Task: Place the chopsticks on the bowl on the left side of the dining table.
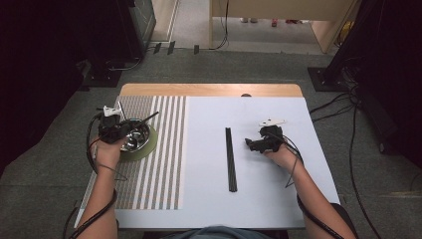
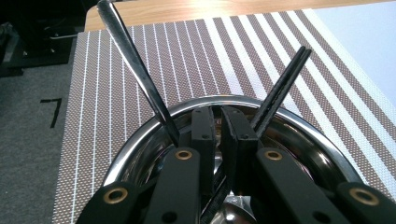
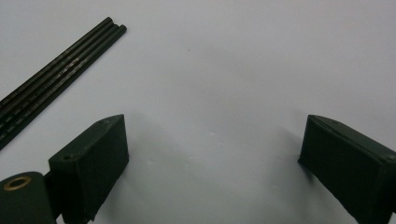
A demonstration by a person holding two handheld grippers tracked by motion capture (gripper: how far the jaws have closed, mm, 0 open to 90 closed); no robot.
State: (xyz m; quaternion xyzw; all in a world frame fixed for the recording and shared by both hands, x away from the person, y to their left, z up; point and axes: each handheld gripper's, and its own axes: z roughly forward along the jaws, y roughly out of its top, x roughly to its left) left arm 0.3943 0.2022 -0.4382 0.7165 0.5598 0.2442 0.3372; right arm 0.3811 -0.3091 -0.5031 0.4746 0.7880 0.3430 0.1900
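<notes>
A steel bowl [image 1: 141, 138] sits on a green round plate [image 1: 151, 148] on the striped placemat [image 1: 159, 164]. My left gripper [image 1: 119, 130] reaches into the bowl [image 2: 128, 151], and its jaws [image 2: 218, 112] are shut with only a thin slit between them. A metal utensil handle [image 2: 135, 65] leans out of the bowl on its left. A pair of black chopsticks [image 2: 282, 86] leans out on its right and runs under the right jaw. A second pair of black chopsticks [image 1: 230, 159] lies on the white surface. My right gripper [image 1: 249, 143] rests open just right of that pair [image 3: 56, 79], its jaws [image 3: 212, 135] holding nothing.
The white mat [image 1: 259, 199] covers the middle and right of the table, and a wooden edge [image 1: 209, 89] runs along the far side. Cables [image 1: 338, 104] and dark stands are on the grey floor around the table.
</notes>
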